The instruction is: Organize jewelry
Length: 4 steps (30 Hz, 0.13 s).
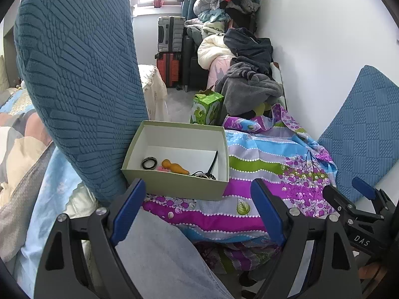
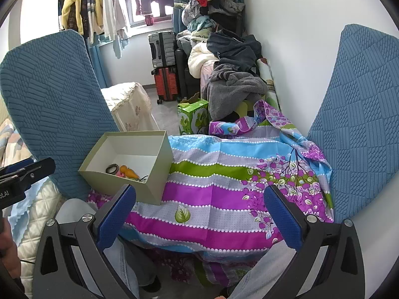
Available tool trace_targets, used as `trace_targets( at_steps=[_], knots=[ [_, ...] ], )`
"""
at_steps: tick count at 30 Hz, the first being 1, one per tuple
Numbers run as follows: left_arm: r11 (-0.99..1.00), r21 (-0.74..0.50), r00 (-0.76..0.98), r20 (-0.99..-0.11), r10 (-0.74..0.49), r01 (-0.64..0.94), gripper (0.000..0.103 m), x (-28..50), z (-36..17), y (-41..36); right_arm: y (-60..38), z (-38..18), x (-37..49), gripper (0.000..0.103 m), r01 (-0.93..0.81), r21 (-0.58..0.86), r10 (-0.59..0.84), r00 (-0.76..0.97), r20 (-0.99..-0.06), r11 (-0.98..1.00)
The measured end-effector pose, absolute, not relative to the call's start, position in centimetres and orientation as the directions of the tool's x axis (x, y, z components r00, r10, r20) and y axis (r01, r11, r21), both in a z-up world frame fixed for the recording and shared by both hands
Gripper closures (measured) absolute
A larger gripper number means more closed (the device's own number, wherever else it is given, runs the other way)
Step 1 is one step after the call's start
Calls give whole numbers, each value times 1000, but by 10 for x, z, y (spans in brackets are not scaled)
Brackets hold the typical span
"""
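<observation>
A pale green open box [image 1: 174,186] [image 2: 159,174] rests on the left end of a flowered cloth [image 1: 274,169] [image 2: 224,186]. Inside lie a black ring bracelet [image 1: 149,162] [image 2: 112,168], an orange carrot-shaped piece [image 1: 174,166] [image 2: 129,172], a bit of pink, and a dark cord with a beaded piece [image 1: 205,174] in the near corner. My left gripper [image 1: 198,206] hangs open in front of the box, nothing between its blue pads. My right gripper [image 2: 199,214] stands open over the bare cloth, right of the box; it also shows at the left wrist view's right edge [image 1: 349,191].
A blue-covered chair back [image 1: 74,82] [image 2: 49,104] rises close to the left of the box; a second one [image 1: 361,137] [image 2: 361,124] leans on the white wall at right. A green carton [image 1: 207,108] [image 2: 193,117], piled clothes and suitcases stand behind. A person's denim legs [image 1: 162,256] sit below.
</observation>
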<state>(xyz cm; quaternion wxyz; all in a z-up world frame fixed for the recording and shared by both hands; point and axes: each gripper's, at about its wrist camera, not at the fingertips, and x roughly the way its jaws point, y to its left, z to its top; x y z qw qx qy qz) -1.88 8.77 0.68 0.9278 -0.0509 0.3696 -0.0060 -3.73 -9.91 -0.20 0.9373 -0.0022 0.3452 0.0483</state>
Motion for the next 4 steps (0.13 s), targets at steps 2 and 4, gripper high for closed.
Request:
trace_targets(
  at_steps=[2, 4],
  knots=[
    [995, -100, 726, -686, -49, -28, 17, -19, 7, 88, -99, -2, -37, 0, -92, 29, 89, 756, -648, 995],
    [995, -101, 726, -685, -50, -27, 17, -18, 7, 89, -99, -2, -38, 0, -91, 29, 88, 759, -645, 995]
  ],
)
